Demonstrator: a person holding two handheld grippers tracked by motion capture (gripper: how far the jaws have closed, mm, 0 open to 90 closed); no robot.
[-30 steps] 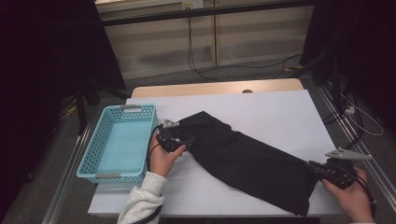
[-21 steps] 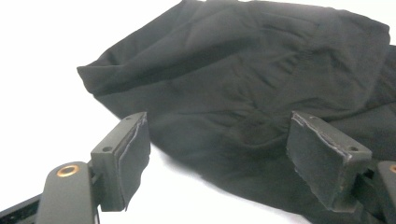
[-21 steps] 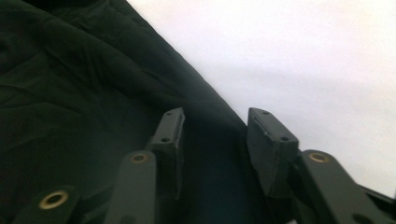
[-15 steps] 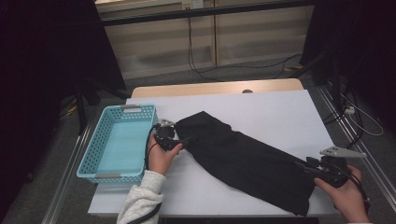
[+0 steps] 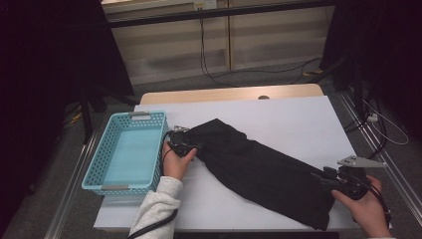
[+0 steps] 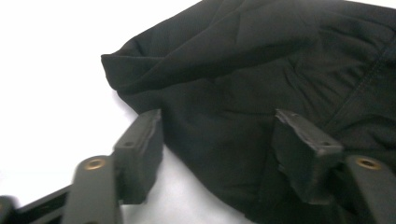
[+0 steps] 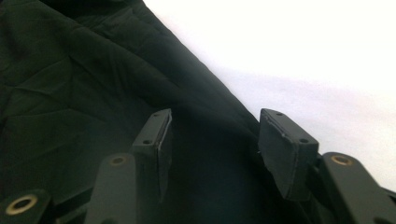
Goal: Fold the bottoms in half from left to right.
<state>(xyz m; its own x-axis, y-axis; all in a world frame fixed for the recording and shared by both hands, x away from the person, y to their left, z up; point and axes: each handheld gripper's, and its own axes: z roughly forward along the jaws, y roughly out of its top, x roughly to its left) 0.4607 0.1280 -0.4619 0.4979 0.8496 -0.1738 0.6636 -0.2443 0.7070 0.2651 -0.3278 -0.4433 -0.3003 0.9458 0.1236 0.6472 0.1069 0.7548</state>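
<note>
High view showed a black garment (image 5: 259,172) stretched diagonally across the white table (image 5: 298,119). Left tool (image 5: 196,148), forearm reaching forward, had jaws apart and just closing around its upper end; right tool (image 5: 318,177) had jaws just opening, straddling its lower edge.

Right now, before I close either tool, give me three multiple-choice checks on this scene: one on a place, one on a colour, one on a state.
1. Where is the basket?
A. at the table's left edge
B. at its right edge
C. on the cloth

2. What colour is the cloth?
A. white
B. black
C. red

3. How do the left tool's jaws stand?
A. clamped shut on the basket
B. apart over the cloth
C. holding a cup

Answers:
1 A, the basket sits left of the cloth in the high view.
2 B, the cloth is black on the white table.
3 B, both pads stand apart with cloth between them.
</note>
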